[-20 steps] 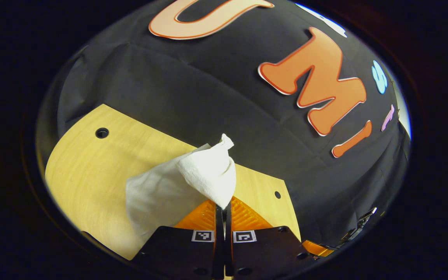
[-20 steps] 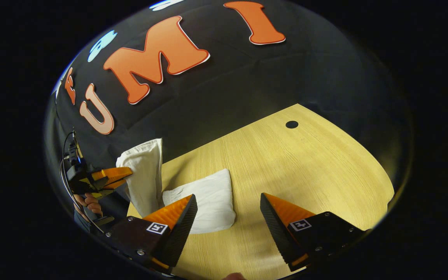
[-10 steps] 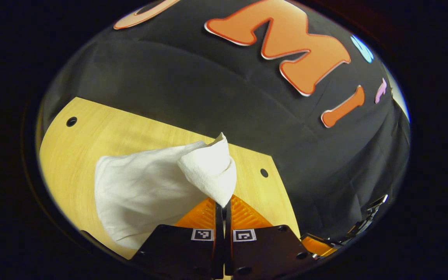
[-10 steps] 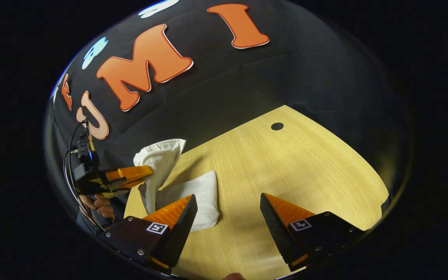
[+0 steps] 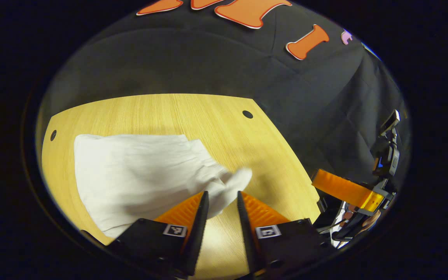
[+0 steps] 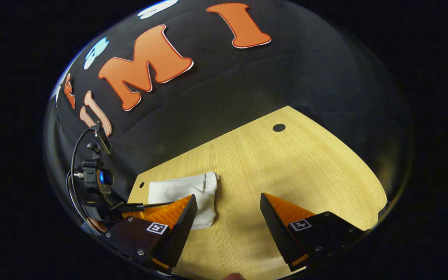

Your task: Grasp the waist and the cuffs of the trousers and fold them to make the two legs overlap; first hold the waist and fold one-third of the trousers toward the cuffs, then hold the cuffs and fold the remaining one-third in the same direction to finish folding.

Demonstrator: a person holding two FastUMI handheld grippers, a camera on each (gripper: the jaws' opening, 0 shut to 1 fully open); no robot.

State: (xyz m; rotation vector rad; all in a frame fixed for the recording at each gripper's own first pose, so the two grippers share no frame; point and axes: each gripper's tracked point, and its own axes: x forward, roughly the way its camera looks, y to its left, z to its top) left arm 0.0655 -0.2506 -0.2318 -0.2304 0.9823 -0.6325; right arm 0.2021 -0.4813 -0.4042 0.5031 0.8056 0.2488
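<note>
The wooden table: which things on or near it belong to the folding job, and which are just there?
Job:
white folded trousers
left gripper, open
right gripper, open

Just there:
light wooden table
black cloth booth wall

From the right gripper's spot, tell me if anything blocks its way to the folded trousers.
Nothing visible does. In the right gripper view, the right gripper is open over bare table, and the white trousers lie just past its left finger with only wood between. The left gripper, also open, sits at the trousers' other side.
</note>
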